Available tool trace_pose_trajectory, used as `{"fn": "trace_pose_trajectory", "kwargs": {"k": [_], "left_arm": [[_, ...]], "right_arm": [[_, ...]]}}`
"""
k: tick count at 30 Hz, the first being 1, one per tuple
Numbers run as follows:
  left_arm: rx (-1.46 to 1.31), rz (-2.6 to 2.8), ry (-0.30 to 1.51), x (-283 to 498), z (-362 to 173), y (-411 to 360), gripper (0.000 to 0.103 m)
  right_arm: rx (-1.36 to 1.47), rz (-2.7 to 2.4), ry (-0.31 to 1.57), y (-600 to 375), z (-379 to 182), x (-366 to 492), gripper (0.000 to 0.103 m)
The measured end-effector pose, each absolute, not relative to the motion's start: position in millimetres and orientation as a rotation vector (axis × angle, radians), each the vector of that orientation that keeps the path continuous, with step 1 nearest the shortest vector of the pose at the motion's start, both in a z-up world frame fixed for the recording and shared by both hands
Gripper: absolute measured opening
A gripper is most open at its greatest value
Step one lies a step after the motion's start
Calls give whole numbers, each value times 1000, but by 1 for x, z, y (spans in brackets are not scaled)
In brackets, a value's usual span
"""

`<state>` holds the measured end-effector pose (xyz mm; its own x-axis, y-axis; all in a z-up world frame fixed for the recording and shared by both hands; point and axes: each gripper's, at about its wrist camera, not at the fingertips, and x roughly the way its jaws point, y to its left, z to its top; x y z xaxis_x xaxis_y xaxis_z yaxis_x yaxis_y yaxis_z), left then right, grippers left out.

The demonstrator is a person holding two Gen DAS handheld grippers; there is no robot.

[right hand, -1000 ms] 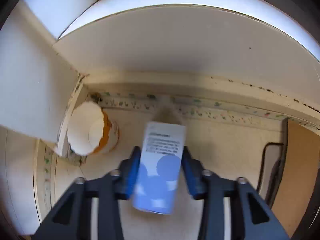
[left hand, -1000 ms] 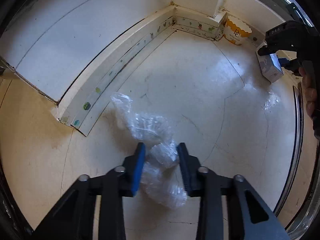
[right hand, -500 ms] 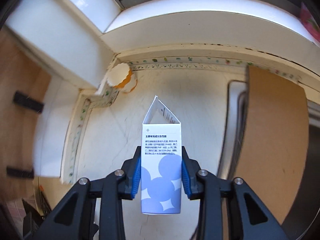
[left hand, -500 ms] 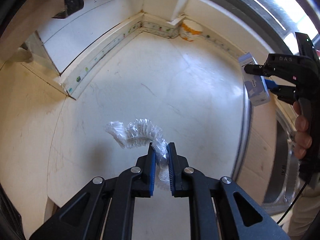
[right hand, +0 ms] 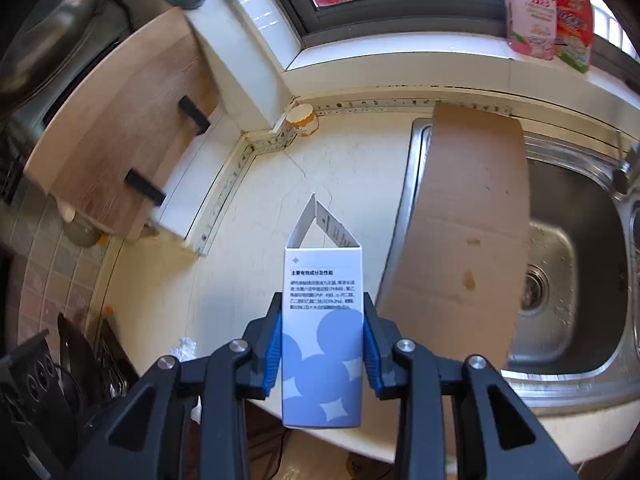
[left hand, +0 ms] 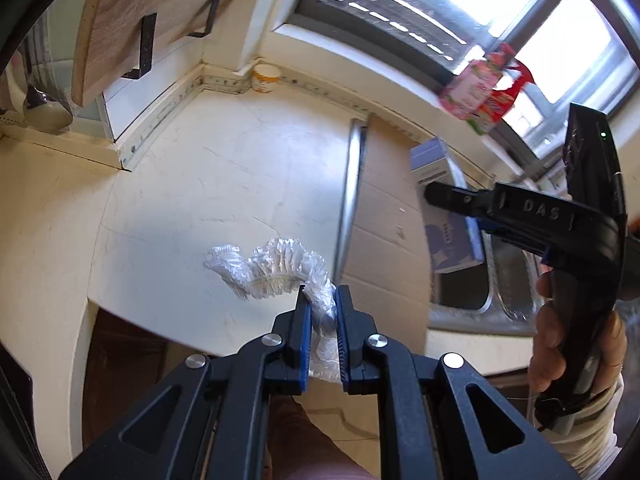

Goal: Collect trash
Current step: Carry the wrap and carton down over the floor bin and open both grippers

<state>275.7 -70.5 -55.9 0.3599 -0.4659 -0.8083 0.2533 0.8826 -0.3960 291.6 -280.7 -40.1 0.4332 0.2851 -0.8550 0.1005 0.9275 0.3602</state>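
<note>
Both pieces of trash are now off the counter [left hand: 224,168]: a second ago my left gripper [left hand: 322,316] was only straddling the plastic wrap [left hand: 272,268] as it lay on the surface with the jaws wide, and now they are clenched on one end of it, the crinkled rest hanging out toward 10 o'clock in the left view, lifted clear over the counter's front edge. My right gripper [right hand: 322,336] has gone the same way; the carton [right hand: 322,320] that it was closing on near the back wall is now grasped firmly at its lower half, upright, its open top flaps pointing to 12 o'clock, and carried back toward me so that the whole counter and sink [right hand: 560,264] lie spread beneath it. In the left view the right gripper and carton show at 3 o'clock, held above the cardboard [left hand: 384,216] that lies partly over the sink's left end. What that means, as I judge it, is that the picking-up is finished for these two and the next thing is to find the bin, which I cannot see in either view. One item is still left: the paper cup [right hand: 303,119] sits in the far corner by the wall, at about 12 o'clock in the right view, untouched, so I expect another trip for it. The wrap is held only by a thin bunch, so I would move gently lest it slip out.
</note>
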Motion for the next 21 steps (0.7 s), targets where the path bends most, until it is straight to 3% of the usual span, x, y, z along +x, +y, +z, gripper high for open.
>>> {"fn": "trace_pose_trajectory", "kwargs": {"k": [5, 11, 21], "left_arm": [[-209, -549, 1095, 213, -46, -68, 9], [-229, -604, 1149, 157, -69, -52, 9], [-271, -519, 1412, 132, -189, -9, 9]], "right_arm": [[367, 137, 1134, -261, -26, 218, 34], [325, 179, 1213, -232, -48, 153, 34], [228, 244, 1394, -178, -143, 108, 34]]}}
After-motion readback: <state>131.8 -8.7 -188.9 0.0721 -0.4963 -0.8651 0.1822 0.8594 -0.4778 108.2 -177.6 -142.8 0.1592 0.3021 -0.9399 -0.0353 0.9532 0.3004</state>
